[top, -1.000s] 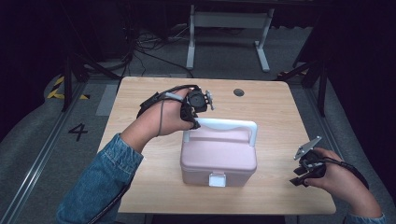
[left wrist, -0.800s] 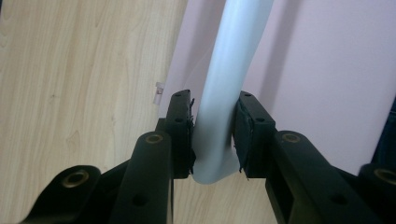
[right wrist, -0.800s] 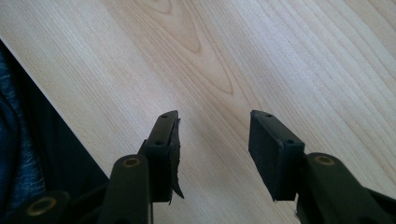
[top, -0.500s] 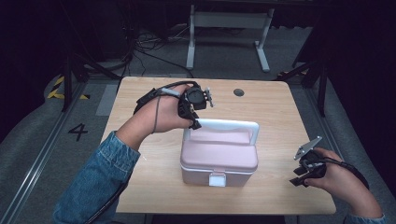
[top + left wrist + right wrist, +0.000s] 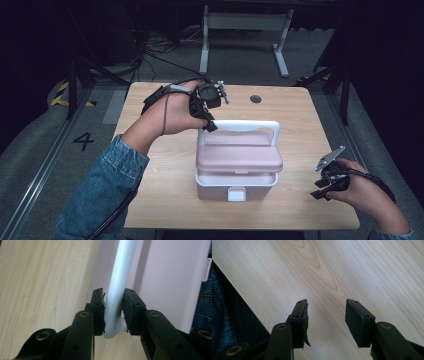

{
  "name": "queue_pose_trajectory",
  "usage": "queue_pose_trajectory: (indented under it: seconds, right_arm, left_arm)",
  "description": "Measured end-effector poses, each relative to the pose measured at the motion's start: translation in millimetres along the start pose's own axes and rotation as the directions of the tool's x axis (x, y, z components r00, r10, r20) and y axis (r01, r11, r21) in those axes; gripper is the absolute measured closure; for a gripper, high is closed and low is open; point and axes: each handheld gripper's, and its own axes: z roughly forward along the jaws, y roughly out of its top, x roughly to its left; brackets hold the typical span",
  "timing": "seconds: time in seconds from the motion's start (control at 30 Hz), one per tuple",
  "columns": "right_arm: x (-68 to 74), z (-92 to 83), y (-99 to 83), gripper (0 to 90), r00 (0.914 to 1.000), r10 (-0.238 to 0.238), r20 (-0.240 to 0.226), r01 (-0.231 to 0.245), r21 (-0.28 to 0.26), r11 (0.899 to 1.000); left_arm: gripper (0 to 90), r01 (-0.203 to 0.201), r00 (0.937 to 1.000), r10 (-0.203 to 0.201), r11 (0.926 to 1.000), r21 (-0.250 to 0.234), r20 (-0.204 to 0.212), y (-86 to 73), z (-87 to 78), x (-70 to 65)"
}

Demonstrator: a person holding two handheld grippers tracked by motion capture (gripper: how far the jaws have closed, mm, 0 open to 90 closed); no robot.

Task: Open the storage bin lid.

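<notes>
A pink box (image 5: 239, 160) with a white latch (image 5: 236, 194) stands mid-table. Its white handle (image 5: 240, 123) is raised above the lid. My left gripper (image 5: 210, 125) is shut on the handle's left corner, reaching in from the far left. In the left gripper view both pads of that gripper (image 5: 113, 293) press on the white handle (image 5: 125, 260), with the pink lid (image 5: 170, 277) behind. My right gripper (image 5: 320, 192) hovers by the table's front right edge. Its jaws (image 5: 325, 307) are open over bare wood.
The wooden table (image 5: 150, 165) has a round dark hole (image 5: 255, 99) near its far edge. A grey metal stand (image 5: 245, 30) and cables lie on the floor beyond. The table's edge (image 5: 244, 300) runs close beside the right gripper.
The left hand has risen a little with the handle's corner in its jaws, and the handle now stands higher above the lid. The right hand has kept still.
</notes>
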Motion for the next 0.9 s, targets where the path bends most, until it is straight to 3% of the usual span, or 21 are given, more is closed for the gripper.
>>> queue_pose_trajectory:
  seconds: [0.23, 0.3, 0.53, 0.9]
  right_arm:
    - [0.0, -1.2, -0.1, 54.1, 1.0000, 0.002, 0.002, -0.002, -0.004, 1.000]
    - [-0.1, -1.2, -0.3, 54.1, 1.0000, 0.002, 0.001, -0.002, -0.003, 1.000]
    - [0.6, -2.8, -0.6, 53.3, 1.0000, 0.004, 0.005, -0.004, -0.010, 1.000]
    - [9.0, -20.8, 8.4, 50.8, 0.9989, -0.035, 0.031, 0.037, -0.069, 0.997]
  left_arm:
    - [70.3, -0.004, 0.9993, 0.003, 0.9998, -0.017, -0.038, 5.3, -2.6, 7.2]
    - [70.1, 0.014, 0.9993, -0.015, 0.9995, -0.030, -0.035, 6.1, -2.7, 7.8]
    - [69.9, 0.015, 0.9987, -0.017, 0.9990, -0.041, -0.049, 8.5, -4.7, 14.4]
    - [68.1, 0.019, 0.9978, -0.022, 0.9990, -0.041, -0.062, 11.6, -2.4, 25.7]
